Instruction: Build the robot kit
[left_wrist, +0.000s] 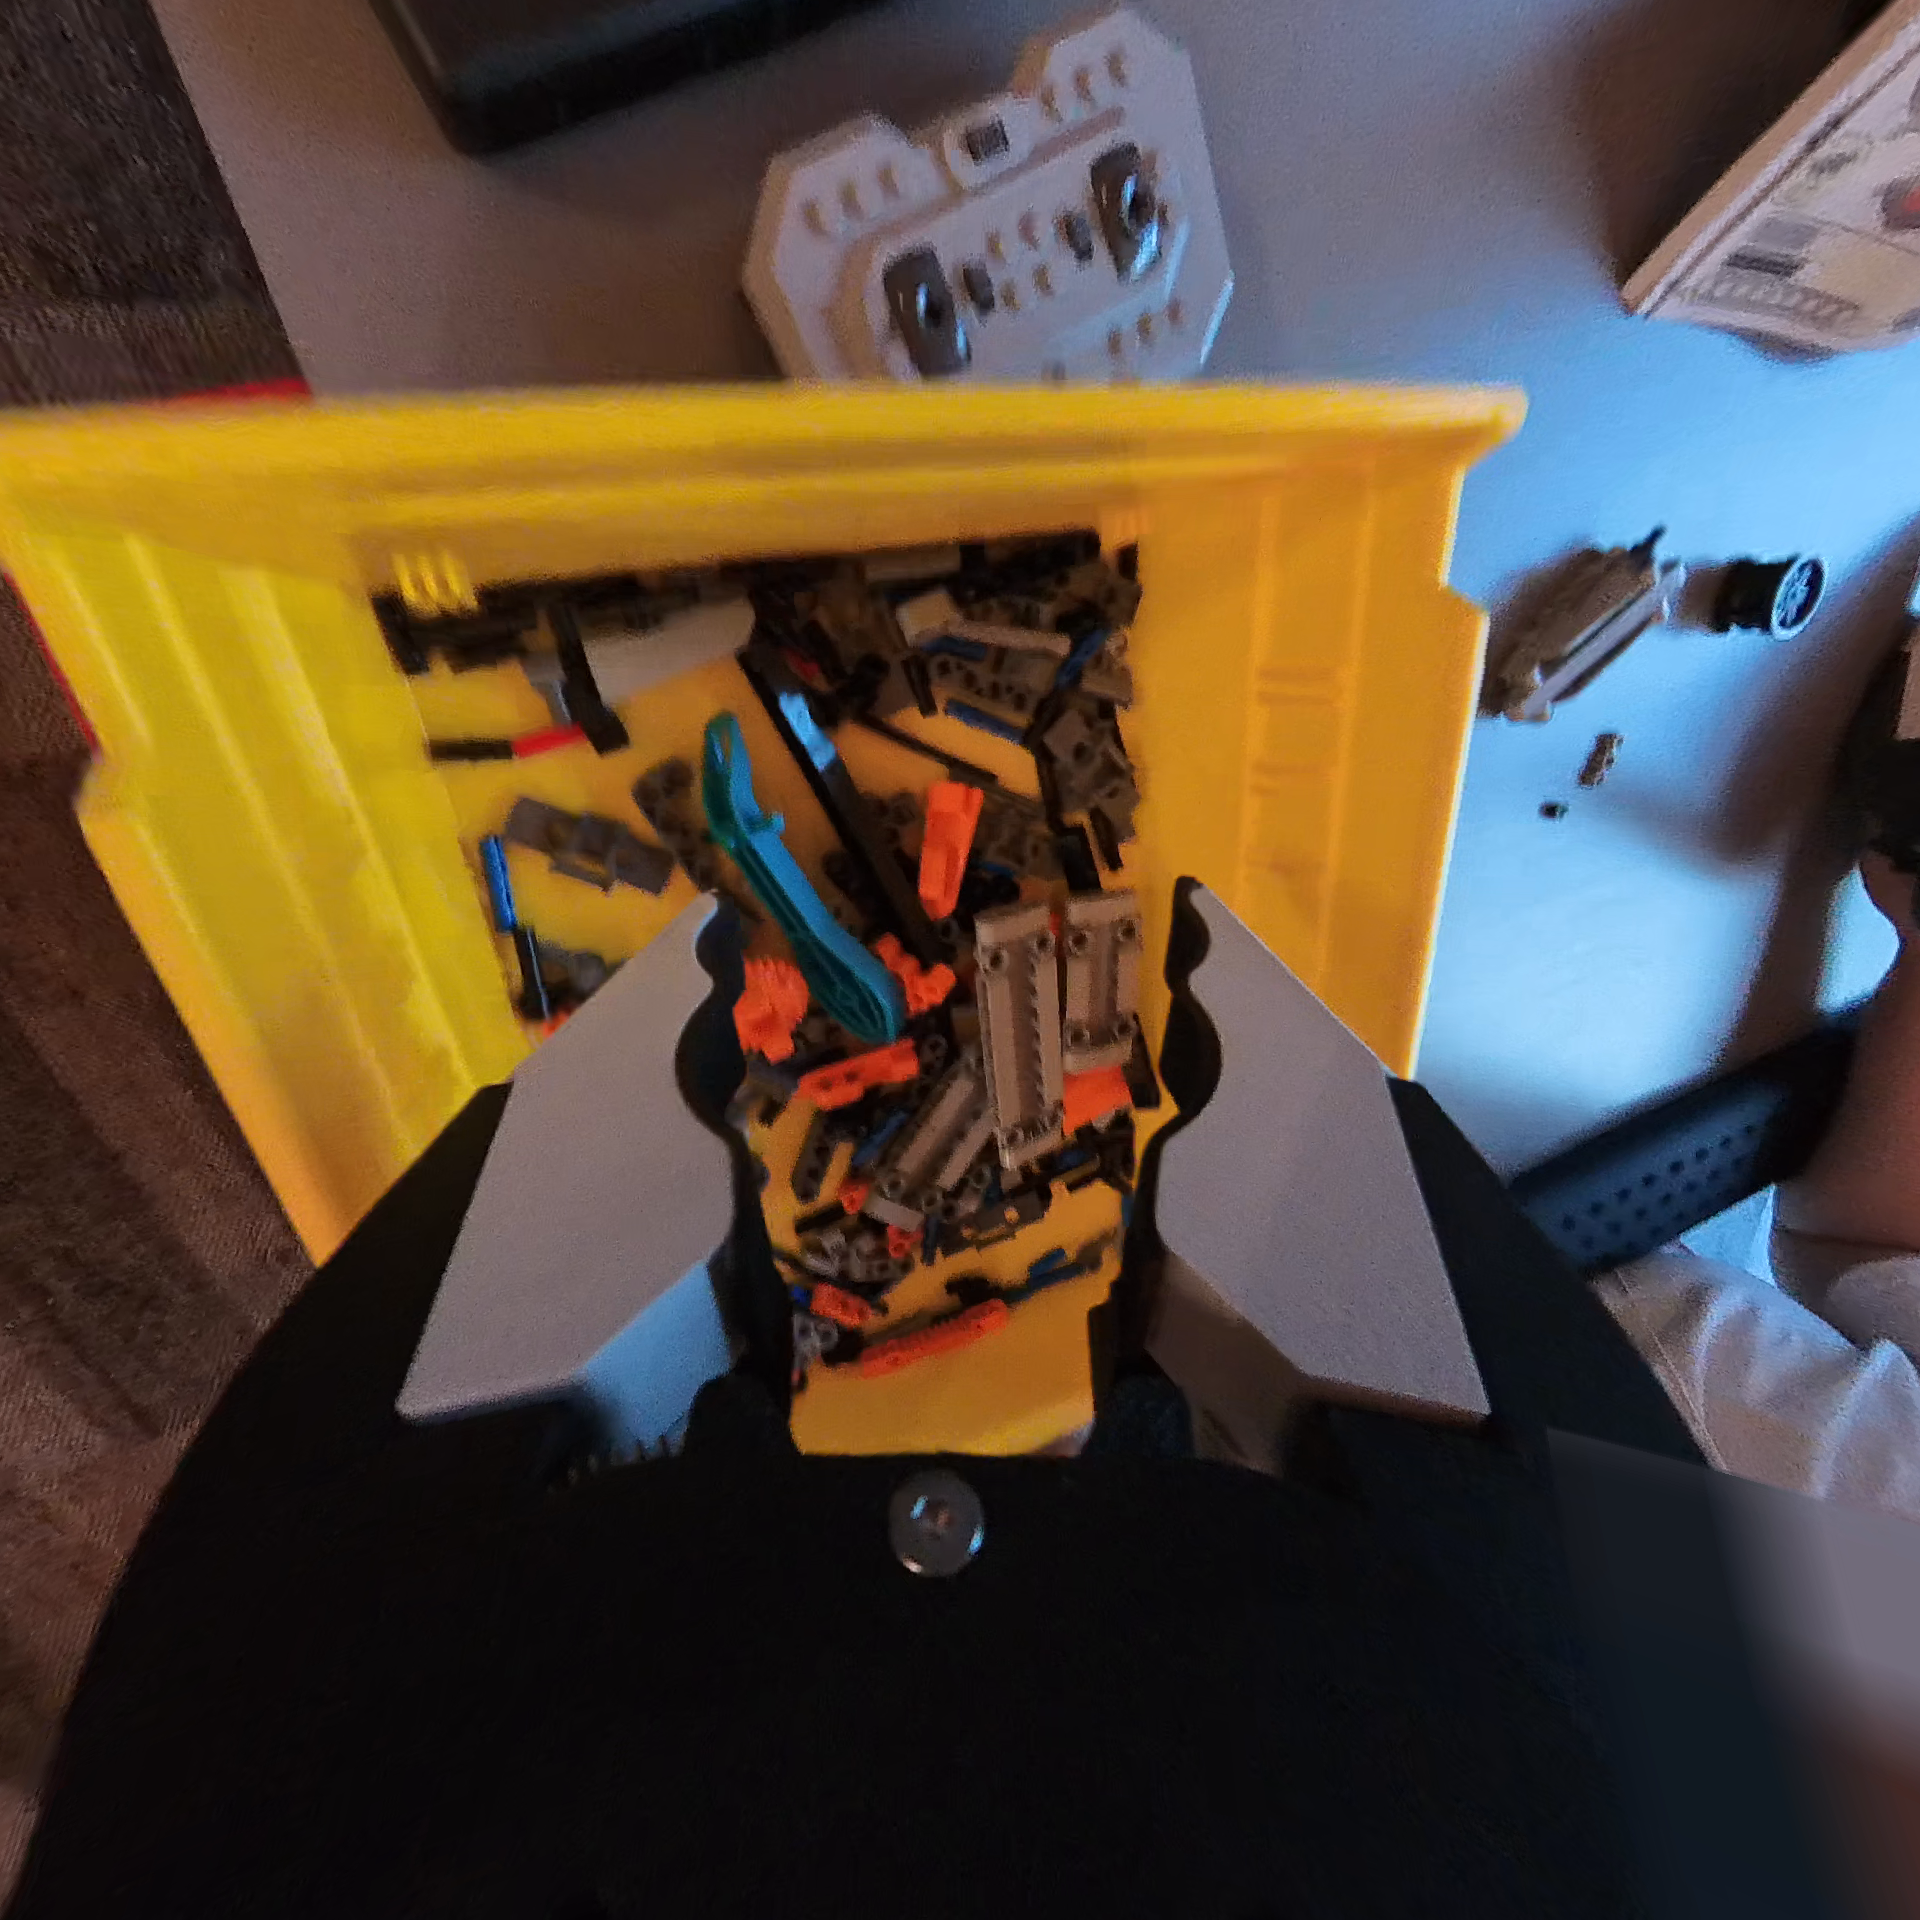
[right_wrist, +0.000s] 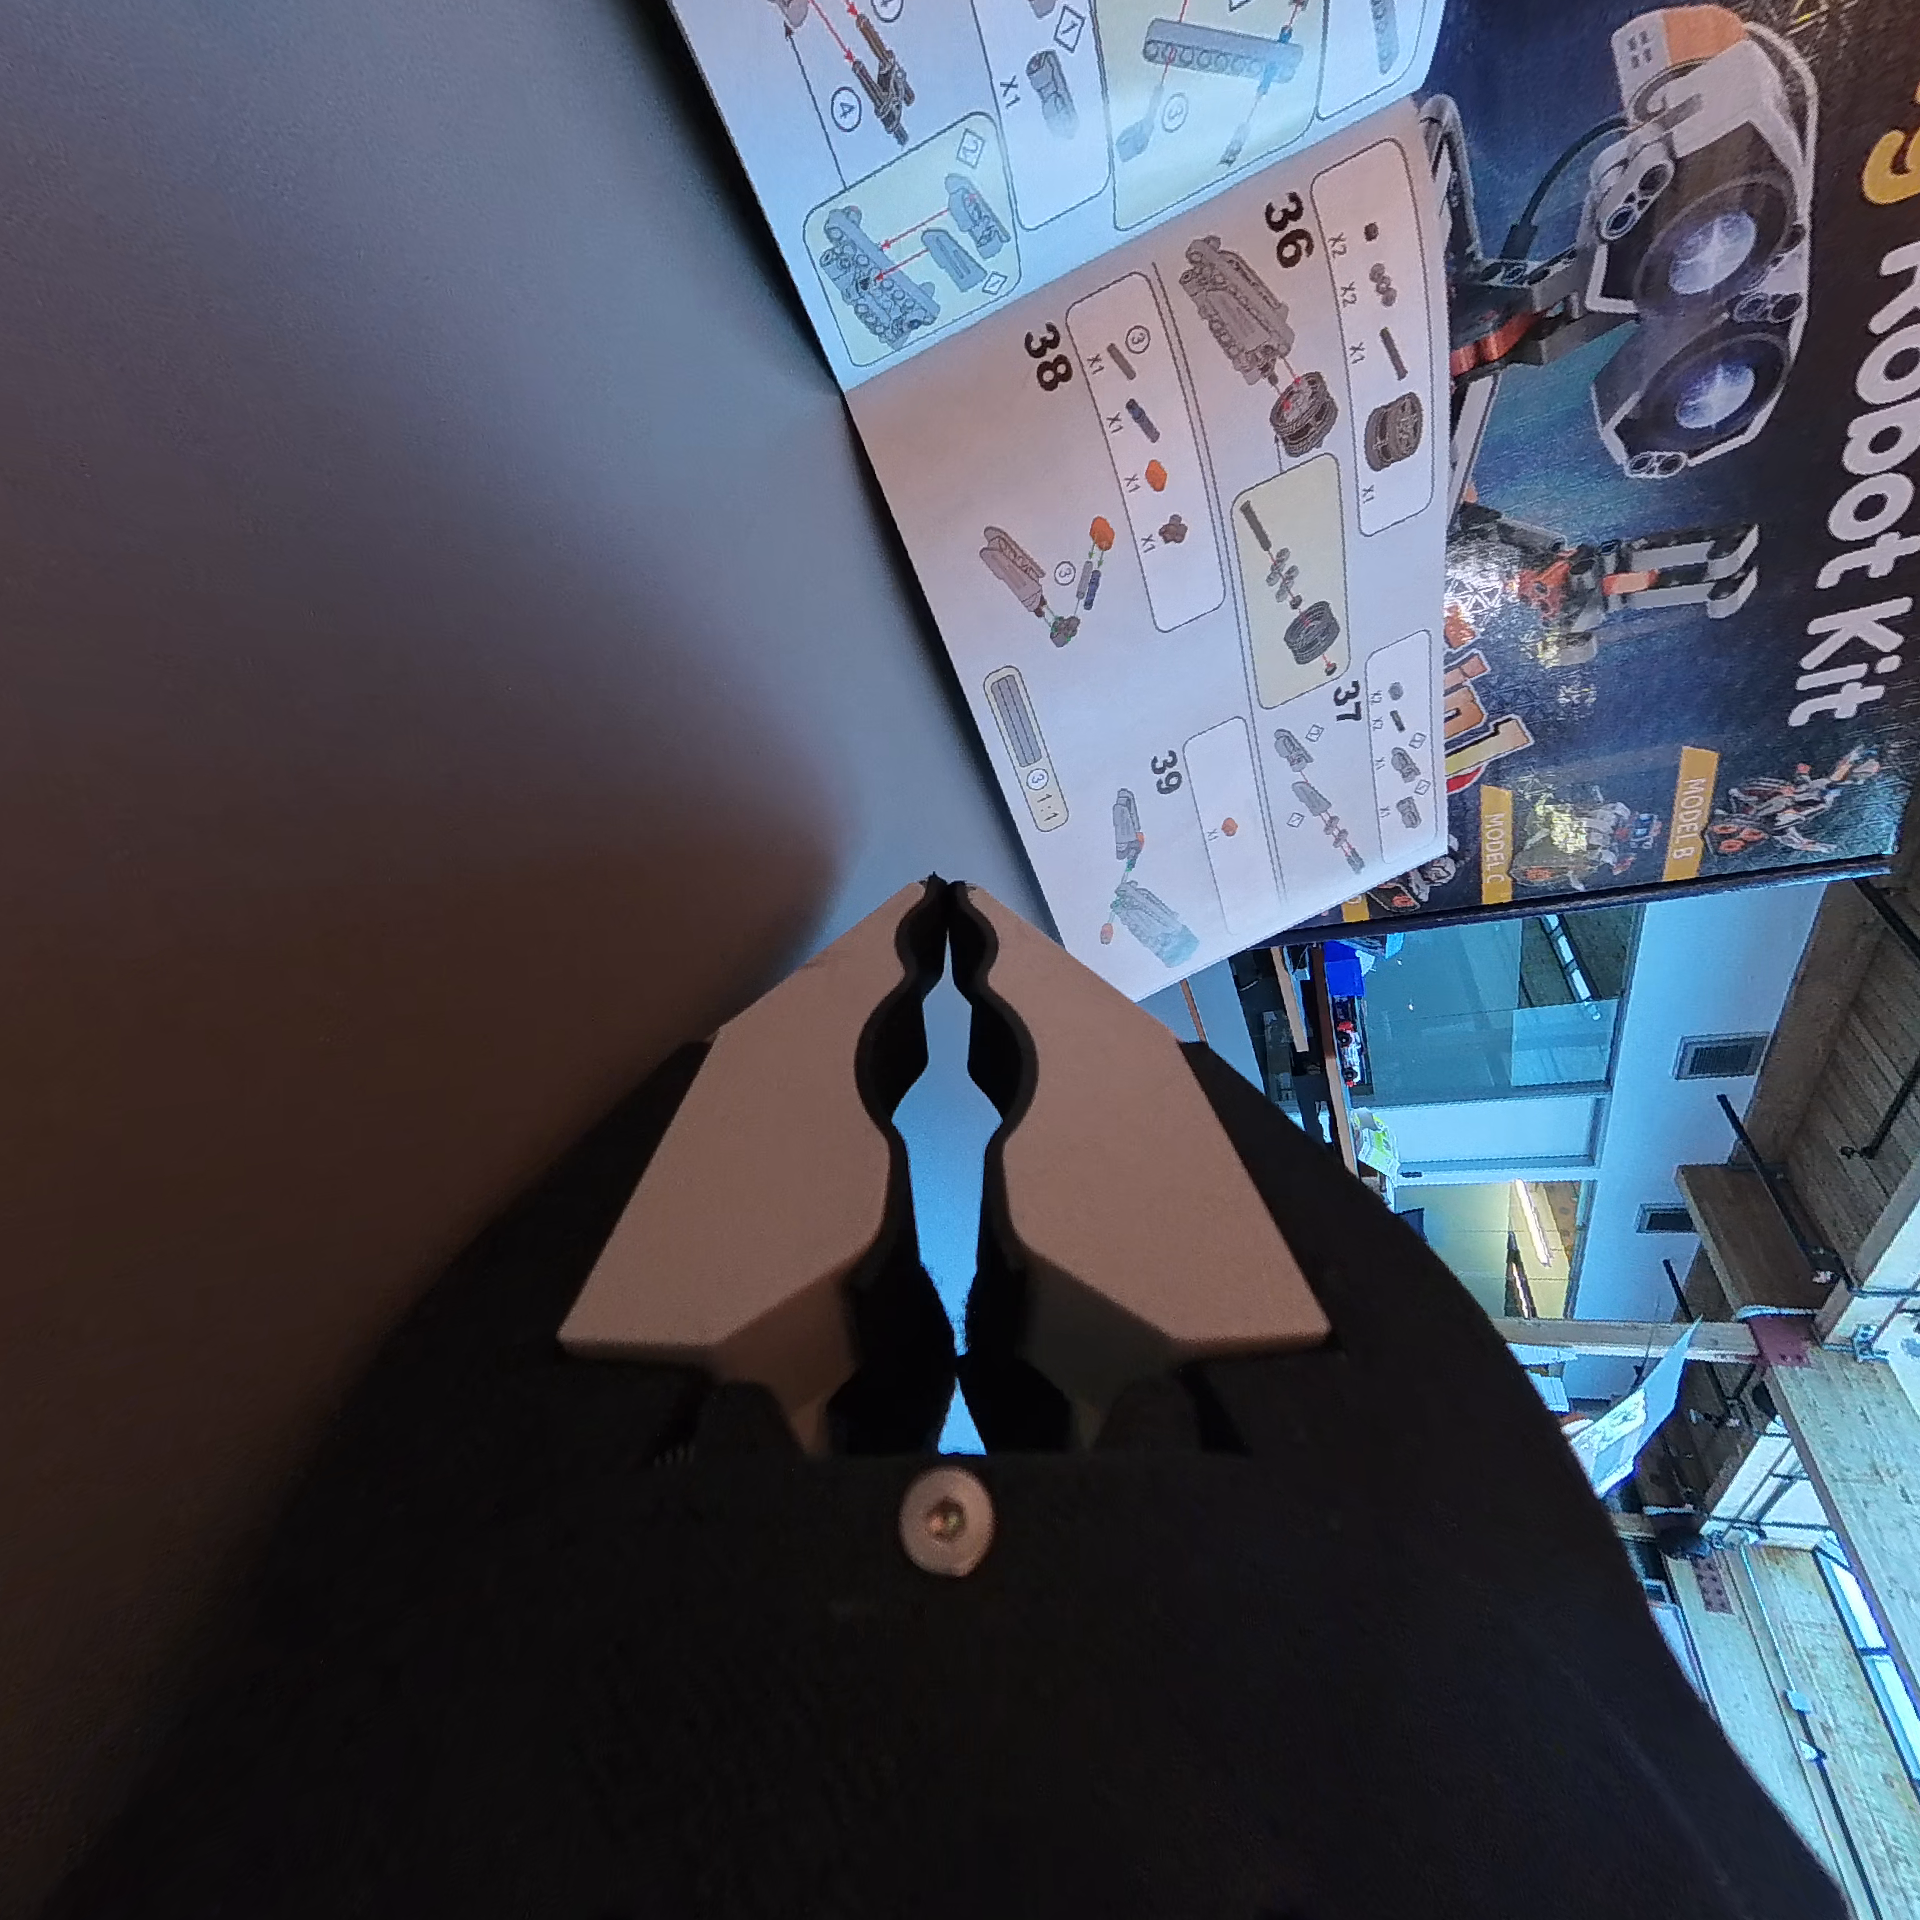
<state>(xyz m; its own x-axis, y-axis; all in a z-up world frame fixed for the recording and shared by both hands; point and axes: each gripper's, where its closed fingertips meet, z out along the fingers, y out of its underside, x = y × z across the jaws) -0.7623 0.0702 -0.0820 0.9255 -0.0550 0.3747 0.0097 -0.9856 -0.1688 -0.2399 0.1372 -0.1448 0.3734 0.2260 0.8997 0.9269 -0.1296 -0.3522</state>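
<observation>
Hovering over yellow bin (left_wrist: 1299, 665), fingers (left_wrist: 613, 1143) apart.

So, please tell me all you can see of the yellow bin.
The yellow bin looks like moulded plastic, with ribbed walls and a flat rim. It is open on top and sits on a pale table. Small building pieces, black, grey, orange and teal, cover its floor. The left gripper hangs open above them.

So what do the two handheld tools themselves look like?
Both match: the left tool and right tool each have a matte black body, two grey wedge-shaped fingers lined with wavy black pads, and one silver screw at the base. No cables show.
</observation>
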